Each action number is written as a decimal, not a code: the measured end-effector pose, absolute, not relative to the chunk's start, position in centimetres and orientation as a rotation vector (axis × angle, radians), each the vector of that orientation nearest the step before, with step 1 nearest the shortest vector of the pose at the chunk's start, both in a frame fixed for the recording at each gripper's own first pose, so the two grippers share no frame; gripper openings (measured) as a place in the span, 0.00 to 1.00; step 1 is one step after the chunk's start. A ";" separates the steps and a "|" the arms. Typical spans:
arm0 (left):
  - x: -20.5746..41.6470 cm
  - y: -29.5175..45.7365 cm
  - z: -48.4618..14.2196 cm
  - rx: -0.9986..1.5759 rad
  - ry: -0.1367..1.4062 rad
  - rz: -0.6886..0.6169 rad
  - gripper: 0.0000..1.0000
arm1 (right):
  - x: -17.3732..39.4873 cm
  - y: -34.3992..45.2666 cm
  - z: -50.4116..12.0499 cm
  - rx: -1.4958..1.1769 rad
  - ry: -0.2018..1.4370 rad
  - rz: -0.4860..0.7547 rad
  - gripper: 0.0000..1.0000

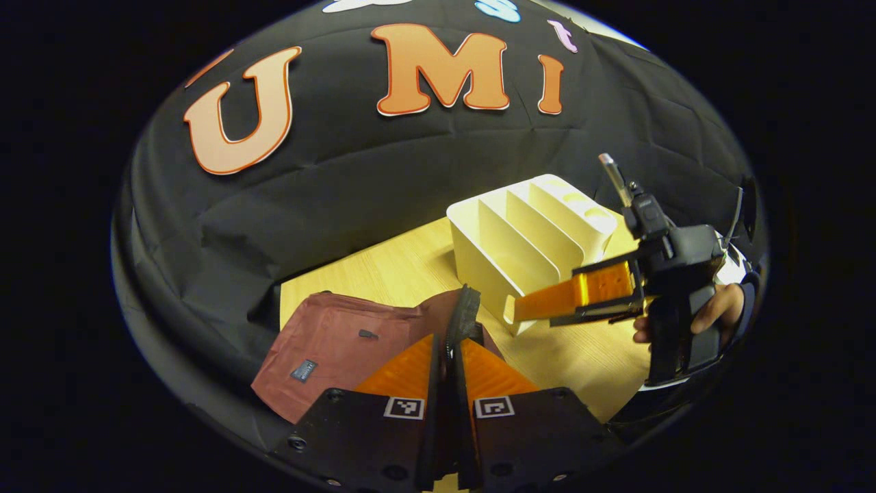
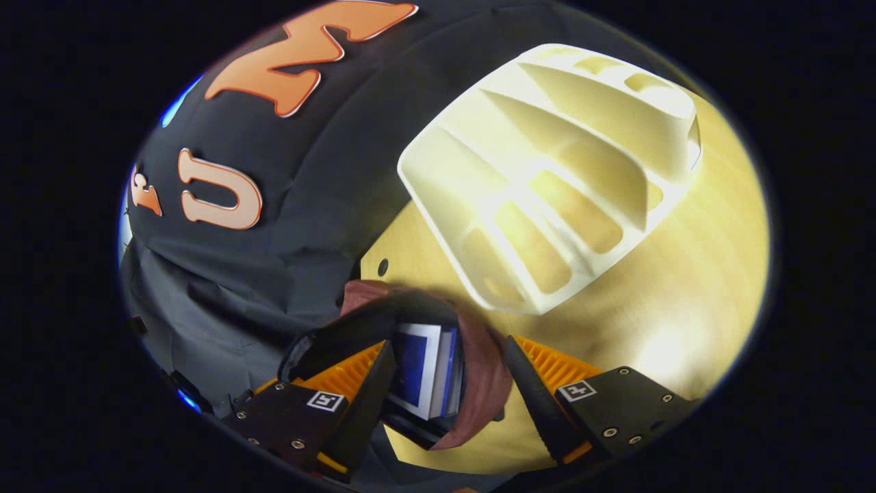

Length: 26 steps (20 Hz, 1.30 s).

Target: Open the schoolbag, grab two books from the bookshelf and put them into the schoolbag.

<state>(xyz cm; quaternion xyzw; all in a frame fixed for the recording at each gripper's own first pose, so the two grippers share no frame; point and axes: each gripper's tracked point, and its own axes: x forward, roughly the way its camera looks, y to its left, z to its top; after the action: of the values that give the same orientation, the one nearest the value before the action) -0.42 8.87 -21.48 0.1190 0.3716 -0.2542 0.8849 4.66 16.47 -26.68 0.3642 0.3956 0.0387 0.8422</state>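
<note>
The wooden table [image 1: 404, 274] spreads across the booth, and on it, toward the back, stands the cream bookshelf [image 1: 530, 236], its slanted dividers upright and every slot bare; from the right gripper view the same bookshelf [image 2: 547, 171] looms large, just beyond the bag. In front of it lies the maroon schoolbag [image 1: 342, 342], slumped flat on the near left part of the table with its dark zip edge lifted. Look at the left gripper [image 1: 448, 356]: both fingers are pressed together on that raised zip edge, clamped tight on the schoolbag and holding the mouth up. Over in the right gripper view the schoolbag [image 2: 479, 370] gapes open, and inside the mouth sit the books [image 2: 428, 370], a blue cover with white pages beside it, standing on edge in the opening, how many I cannot tell. The right gripper [image 2: 445, 383] hangs just above that opening with its fingers spread wide, released, one on each side of the bag's mouth, gripping nothing. The left gripper view catches the right gripper [image 1: 540, 308] too, out to the right in front of the bookshelf, a hand [image 1: 712, 311] wrapped round its handle
</note>
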 end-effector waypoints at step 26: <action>0.0 -7.8 -13.1 0.063 0.483 -0.232 0.49 | 7.0 -5.6 -9.6 0.130 0.338 0.104 0.97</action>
<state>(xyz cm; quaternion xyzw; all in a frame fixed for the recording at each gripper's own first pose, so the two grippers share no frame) -0.04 -7.82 -13.09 0.0312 0.2386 -0.1145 0.9638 7.03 -5.58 -9.58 0.0644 0.1681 0.0515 0.9823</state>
